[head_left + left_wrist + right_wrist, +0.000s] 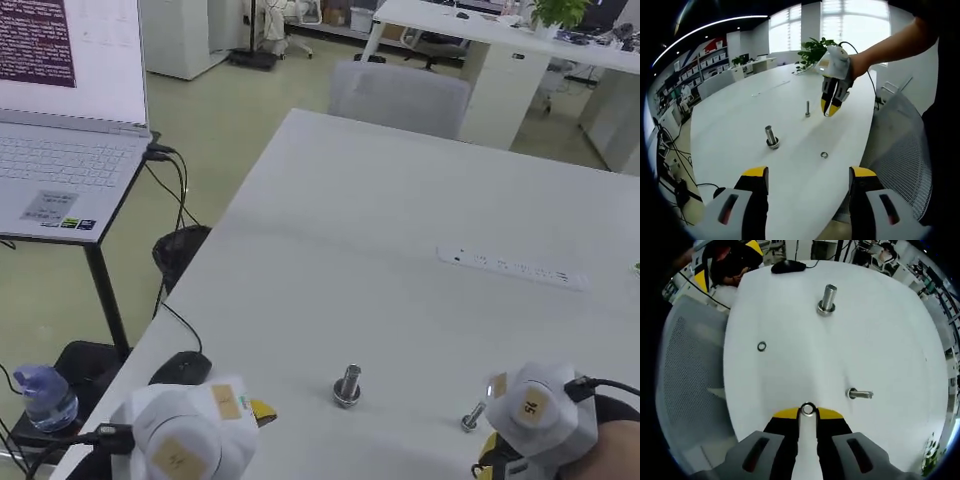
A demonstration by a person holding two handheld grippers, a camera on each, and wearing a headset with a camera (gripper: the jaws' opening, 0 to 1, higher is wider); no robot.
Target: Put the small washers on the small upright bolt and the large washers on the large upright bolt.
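White desk [400, 230]. Left claw [809, 175] gapes wide and holds nothing; right claw [808, 416] pinches a washer [808, 409]. Large bolt [826, 300] stands well ahead of the right claw, small bolt [860, 394] near, ahead-right, loose washer [761, 346] ahead-left.

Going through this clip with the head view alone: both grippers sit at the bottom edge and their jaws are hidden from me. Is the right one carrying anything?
Observer: Yes. The right gripper view shows the right gripper shut on a washer, pinched at the tips of its jaws.
Operator: Any washer lying on the bench that I'm missing?
Observer: One loose washer lies flat on the table, near the edge on the person's side.
Operator: And the left gripper?
Observer: The left gripper is open, with nothing between its jaws.
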